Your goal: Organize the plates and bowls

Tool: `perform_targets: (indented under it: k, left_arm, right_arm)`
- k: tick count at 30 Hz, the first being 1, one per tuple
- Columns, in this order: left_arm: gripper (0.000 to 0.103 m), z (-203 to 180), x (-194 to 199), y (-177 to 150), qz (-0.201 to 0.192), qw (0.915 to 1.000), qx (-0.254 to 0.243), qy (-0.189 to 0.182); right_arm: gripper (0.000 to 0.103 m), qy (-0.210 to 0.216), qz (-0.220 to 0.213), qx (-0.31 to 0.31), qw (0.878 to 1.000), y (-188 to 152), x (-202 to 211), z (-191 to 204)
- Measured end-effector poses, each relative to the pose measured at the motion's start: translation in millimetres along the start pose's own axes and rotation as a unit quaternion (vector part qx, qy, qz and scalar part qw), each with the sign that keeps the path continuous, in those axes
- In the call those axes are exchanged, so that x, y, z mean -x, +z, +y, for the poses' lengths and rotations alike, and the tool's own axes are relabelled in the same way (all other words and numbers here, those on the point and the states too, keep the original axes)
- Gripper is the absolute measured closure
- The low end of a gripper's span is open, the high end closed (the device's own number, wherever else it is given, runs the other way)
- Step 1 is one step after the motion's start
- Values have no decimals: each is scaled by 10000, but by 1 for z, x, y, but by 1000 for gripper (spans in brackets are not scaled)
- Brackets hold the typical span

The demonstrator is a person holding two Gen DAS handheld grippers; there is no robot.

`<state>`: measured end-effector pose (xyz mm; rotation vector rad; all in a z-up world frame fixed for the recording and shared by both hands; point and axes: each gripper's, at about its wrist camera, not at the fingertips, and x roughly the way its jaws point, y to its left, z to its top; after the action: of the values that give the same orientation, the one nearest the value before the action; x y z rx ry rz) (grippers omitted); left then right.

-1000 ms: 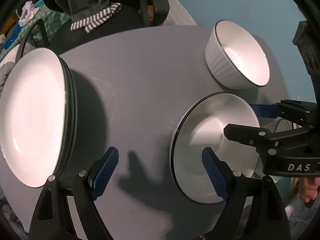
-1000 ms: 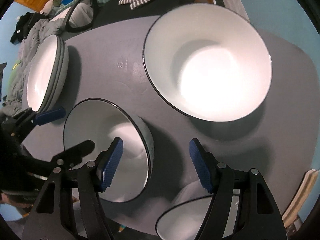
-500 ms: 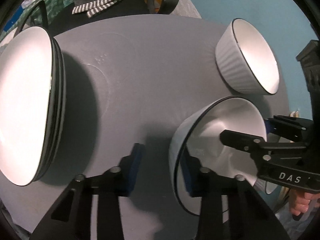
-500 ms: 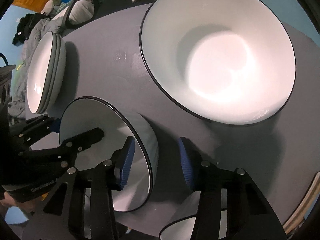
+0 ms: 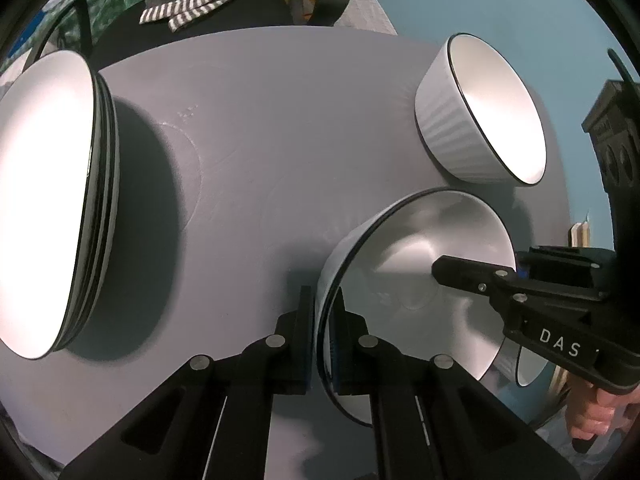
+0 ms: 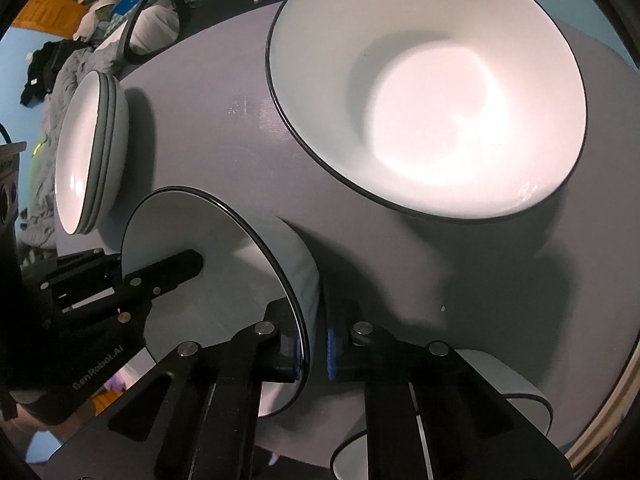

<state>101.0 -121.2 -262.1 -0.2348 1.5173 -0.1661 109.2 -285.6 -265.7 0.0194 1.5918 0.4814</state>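
Left wrist view: my left claw (image 5: 323,334) is clamped on the near rim of the bowl (image 5: 424,280), which sits right of centre on the tabletop (image 5: 260,140).

Right wrist view: my right claw (image 6: 314,346) pinches the same bowl's (image 6: 208,264) opposite rim.

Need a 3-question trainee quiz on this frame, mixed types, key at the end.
1. True or false: both the left tool and the right tool are shut on the rim of the same bowl.
2. The plate stack stands: A) on the bowl's left, B) inside the bowl, C) under the ribbed bowl.
3. Fill in: every dish stands on a ____ table.

Key: 1 true; 2 A; 3 grey.
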Motion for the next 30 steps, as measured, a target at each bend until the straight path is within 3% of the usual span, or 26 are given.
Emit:
perform_targets:
  k: [16, 30]
  left_arm:
    - [98, -12, 28, 6, -150, 9998, 98, -33]
    - [98, -47, 63, 18, -479, 9979, -435, -62]
  right_arm:
    - [95, -92, -217, -159, 9996, -2, 19, 10]
    - [95, -235, -548, -281, 9978, -5, 75, 3]
